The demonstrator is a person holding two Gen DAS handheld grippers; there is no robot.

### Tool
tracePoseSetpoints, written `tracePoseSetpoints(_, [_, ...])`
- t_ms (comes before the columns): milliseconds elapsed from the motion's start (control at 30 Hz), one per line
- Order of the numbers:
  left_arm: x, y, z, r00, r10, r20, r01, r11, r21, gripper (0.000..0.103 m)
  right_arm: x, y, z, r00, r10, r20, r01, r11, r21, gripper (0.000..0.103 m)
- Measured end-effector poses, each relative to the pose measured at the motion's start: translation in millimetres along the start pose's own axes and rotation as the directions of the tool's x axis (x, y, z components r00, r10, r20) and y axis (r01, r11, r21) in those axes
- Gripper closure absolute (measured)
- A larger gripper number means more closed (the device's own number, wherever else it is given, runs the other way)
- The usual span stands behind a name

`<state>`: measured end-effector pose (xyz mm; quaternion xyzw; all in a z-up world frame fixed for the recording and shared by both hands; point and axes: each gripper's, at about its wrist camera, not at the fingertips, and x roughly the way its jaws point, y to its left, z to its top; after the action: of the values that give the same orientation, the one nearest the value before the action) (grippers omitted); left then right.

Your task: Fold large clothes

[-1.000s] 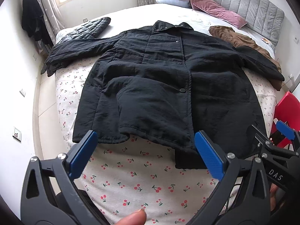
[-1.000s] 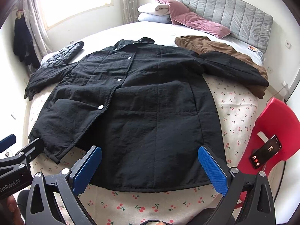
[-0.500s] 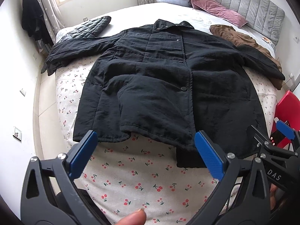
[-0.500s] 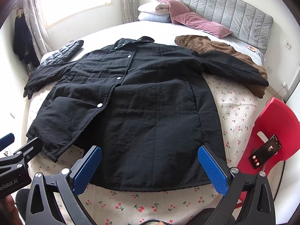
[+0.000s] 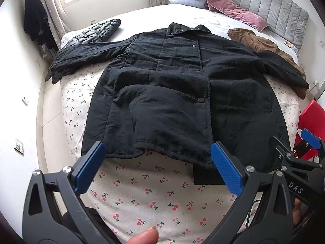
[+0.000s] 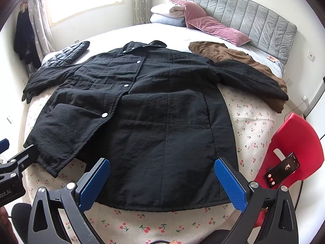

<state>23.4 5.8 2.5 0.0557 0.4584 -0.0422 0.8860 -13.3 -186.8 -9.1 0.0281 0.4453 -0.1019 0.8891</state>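
Left gripper [image 5: 157, 165] and right gripper [image 6: 162, 182] hover side by side, jaws spread wide (nothing between them); a fingertip [image 5: 145, 236] shows below.

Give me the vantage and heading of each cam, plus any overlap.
Left wrist: on the left hand-held gripper, open, at the foot of the bed, facing the headboard over the black coat; a fingertip shows below, the right hand-held gripper at the right edge.
Right wrist: same heading from further right, open; the red chair with a phone shows.
Shared: coat, brown garment, pink pillow.
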Motion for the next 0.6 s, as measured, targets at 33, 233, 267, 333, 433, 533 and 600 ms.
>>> tracePoseSetpoints(33, [1, 1, 1, 1.000, -0.012, 0.000, 0.012, 1.000, -0.008, 0.000, 1, -1, 1, 1.000, -0.002, 0.000, 0.002, 1.000, -0.001, 0.000])
tracePoseSetpoints(233, [-1, 9, 7, 0.998, -0.065, 0.027, 0.065, 0.998, 0.003, 0.000, 7, -8, 6, 0.999, 0.038, -0.012, -0.038, 0.999, -0.037, 0.000])
tracePoseSetpoints(267, [-2, 14, 10, 0.995, -0.090, 0.038, 0.089, 0.996, 0.009, 0.000, 9, -12, 7, 0.998, 0.066, -0.017, -0.066, 0.997, -0.042, 0.000])
tracePoseSetpoints(333, [-3, 22, 15, 0.993, -0.104, 0.060, 0.104, 0.995, 0.002, 0.000, 14, -22, 9, 0.996, 0.089, -0.023, -0.090, 0.995, -0.047, 0.000])
tracePoseSetpoints(433, [-2, 41, 27, 0.988, -0.123, 0.091, 0.122, 0.992, 0.021, 0.000, 26, -37, 15, 0.995, 0.087, -0.040, -0.089, 0.995, -0.054, 0.000])
tracePoseSetpoints(533, [8, 68, 39, 0.991, -0.115, 0.071, 0.113, 0.993, 0.030, 0.000, 39, -55, 18, 0.992, 0.106, -0.073, -0.111, 0.991, -0.069, 0.000])
tracePoseSetpoints(600, [21, 93, 46, 0.995, -0.082, 0.048, 0.081, 0.996, 0.033, 0.000, 50, -73, 18, 0.987, 0.119, -0.106, -0.126, 0.990, -0.067, 0.000])
